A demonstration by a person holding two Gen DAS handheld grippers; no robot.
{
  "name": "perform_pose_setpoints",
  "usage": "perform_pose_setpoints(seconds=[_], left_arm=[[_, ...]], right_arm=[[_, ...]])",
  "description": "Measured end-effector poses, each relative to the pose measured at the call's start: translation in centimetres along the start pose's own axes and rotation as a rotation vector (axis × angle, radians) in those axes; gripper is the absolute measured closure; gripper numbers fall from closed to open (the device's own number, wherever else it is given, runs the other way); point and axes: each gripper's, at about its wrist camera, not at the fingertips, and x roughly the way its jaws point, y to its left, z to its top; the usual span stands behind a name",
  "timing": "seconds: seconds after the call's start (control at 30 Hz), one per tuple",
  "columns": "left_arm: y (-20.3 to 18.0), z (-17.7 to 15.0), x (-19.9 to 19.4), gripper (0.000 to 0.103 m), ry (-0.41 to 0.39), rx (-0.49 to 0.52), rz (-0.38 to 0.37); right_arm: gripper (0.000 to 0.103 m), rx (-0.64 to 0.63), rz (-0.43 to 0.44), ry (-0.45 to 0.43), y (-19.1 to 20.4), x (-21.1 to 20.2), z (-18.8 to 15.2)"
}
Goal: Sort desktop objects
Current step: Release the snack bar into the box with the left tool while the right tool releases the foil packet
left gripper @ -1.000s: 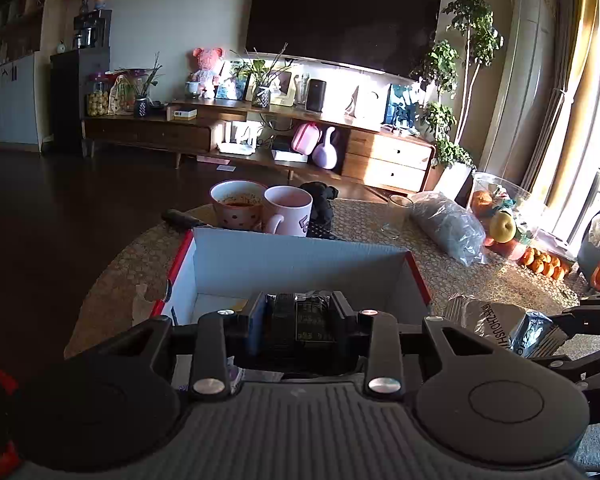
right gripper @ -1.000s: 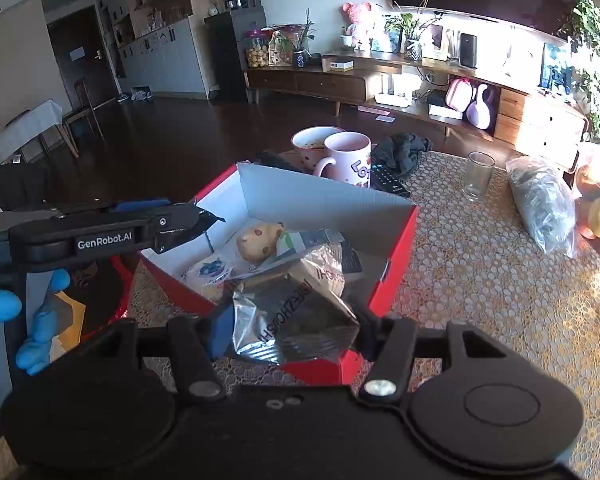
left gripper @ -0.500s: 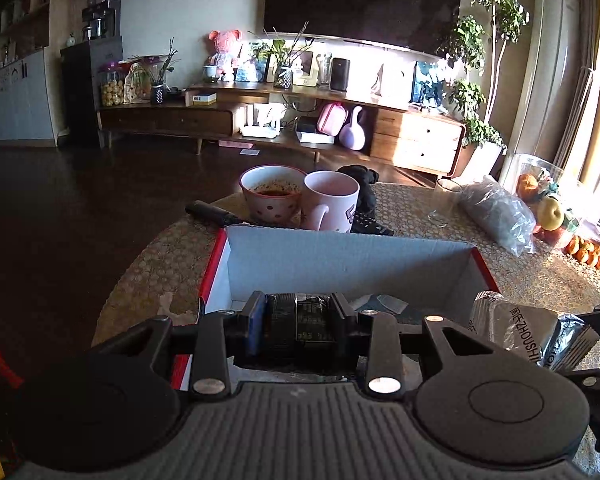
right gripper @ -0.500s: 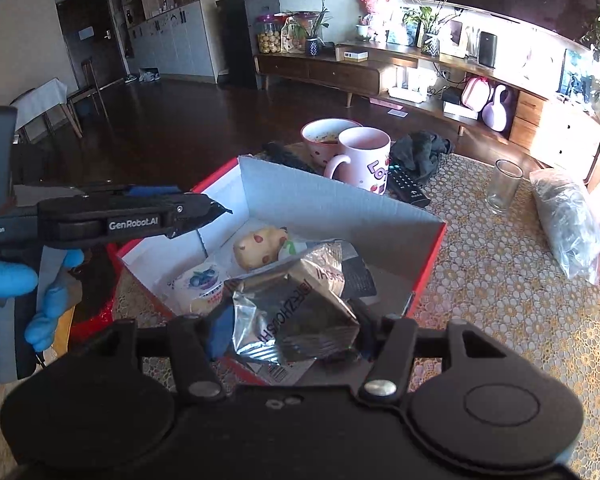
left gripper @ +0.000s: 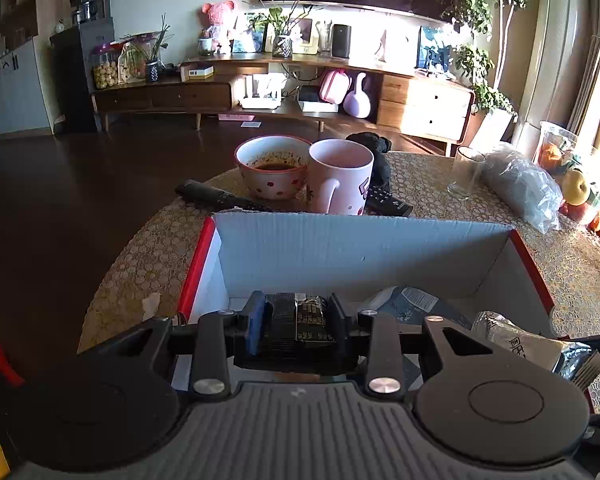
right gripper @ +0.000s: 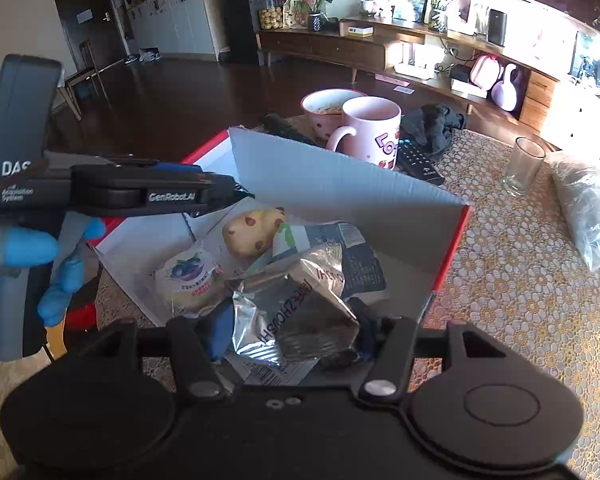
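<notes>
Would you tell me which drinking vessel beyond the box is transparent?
The empty glass, standing apart to the right; the pink mug and dotted bowl are opaque.

Black left gripper [right gripper: 236,194], white "GenRobot.AI" lettering, blue pads; blue glove [right gripper: 24,256] on hand.

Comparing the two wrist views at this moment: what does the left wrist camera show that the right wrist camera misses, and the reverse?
Only the left wrist view shows the left claw head-on, shut on a small dark packet, plus the yellow fruit at the table's far right.

Only the right wrist view shows the box's contents: a spotted bun and a blueberry-labelled packet, and a blue-gloved hand holding the left claw's handle.

Both show the red box, pink mug, dotted bowl, drinking glass, and the silver snack bag gripped in the right claw.
</notes>
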Motion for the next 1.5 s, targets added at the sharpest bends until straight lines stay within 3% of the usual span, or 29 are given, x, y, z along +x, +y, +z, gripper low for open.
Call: perform_pose_setpoints(seconds=[0.5,0.87,1.3,1.5], left_arm=[[-0.3,-0.5,3.0,0.069,0.096,0.023,0.021],[-1.1,-1.4,2.9,0.07,0.122,0.087,0.034],[-0.9,-2.3,2.8,0.066,0.182,0.071,0.048],[-0.9,-2.6,2.3,0.045,0.181,0.06,0.045]], right_arm=[[0.044,-0.012,0.023,0.045,0.3,2.9,-0.2],[0.044,-0.056,0.012,0.072,1.0,5.0,-0.8],[0.041,-0.064,0.008,0.081,1.1,5.4,-1.0],[0.033,-0.076,0.0,0.067,1.4,4.8,-0.9]])
